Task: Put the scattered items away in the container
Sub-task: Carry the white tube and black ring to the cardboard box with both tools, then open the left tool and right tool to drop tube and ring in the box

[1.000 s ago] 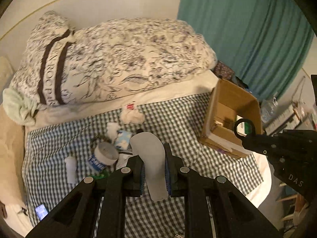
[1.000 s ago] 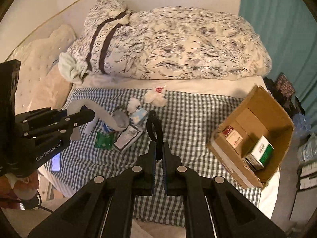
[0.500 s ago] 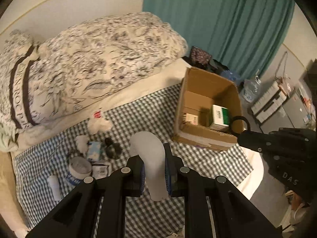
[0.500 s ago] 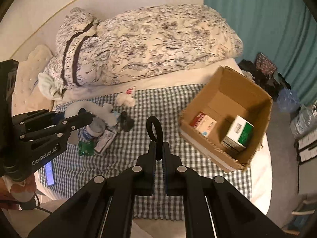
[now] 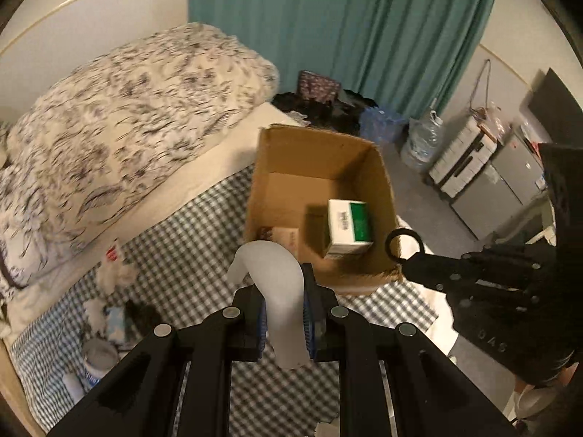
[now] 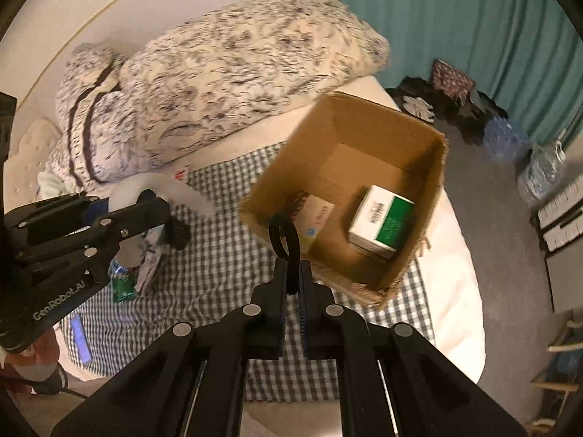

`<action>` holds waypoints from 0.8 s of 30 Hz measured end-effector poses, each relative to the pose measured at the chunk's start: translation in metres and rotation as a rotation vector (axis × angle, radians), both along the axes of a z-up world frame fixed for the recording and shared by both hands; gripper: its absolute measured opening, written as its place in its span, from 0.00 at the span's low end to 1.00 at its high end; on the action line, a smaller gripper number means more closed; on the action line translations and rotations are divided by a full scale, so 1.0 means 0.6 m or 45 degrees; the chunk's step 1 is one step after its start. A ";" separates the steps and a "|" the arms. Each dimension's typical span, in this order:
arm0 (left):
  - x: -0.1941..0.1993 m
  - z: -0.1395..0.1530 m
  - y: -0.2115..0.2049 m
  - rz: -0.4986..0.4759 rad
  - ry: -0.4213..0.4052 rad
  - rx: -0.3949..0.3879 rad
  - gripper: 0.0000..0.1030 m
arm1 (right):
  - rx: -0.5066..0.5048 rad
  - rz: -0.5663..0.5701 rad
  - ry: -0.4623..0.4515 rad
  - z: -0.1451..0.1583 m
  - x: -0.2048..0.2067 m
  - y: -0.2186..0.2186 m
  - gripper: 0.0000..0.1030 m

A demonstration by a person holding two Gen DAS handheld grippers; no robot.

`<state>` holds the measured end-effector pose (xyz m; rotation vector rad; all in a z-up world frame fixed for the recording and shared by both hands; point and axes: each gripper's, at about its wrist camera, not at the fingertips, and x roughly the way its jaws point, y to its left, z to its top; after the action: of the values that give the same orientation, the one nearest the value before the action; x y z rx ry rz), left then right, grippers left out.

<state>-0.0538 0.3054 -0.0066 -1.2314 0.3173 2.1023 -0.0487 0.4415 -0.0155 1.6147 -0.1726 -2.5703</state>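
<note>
The left hand-held gripper is clamped on a thin grey insole, which looks light and floppy and is pinched mid-length so both ends hang free. The right hand-held gripper is closed on a small black ring, probably light and stiff. Both hover by the cardboard box at the bed's far right edge.

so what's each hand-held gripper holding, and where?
Left hand-held gripper: grey insole, clamped mid-length. Right hand-held gripper: thin black ring, pinched at its lower edge.
</note>
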 end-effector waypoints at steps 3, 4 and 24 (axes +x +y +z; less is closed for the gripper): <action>-0.012 -0.007 0.038 -0.034 -0.007 -0.009 0.16 | -0.013 -0.025 -0.020 -0.015 -0.017 0.028 0.05; -0.016 -0.010 0.051 -0.046 -0.013 -0.009 0.16 | -0.018 -0.032 -0.028 -0.020 -0.024 0.037 0.05; -0.089 -0.119 0.185 -0.056 -0.143 -0.209 0.88 | -0.072 -0.089 -0.204 -0.125 -0.107 0.116 0.52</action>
<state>-0.1074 0.4167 -0.0781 -1.4187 0.4701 1.9923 -0.1126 0.5114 -0.0906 1.8243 -0.3170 -2.4599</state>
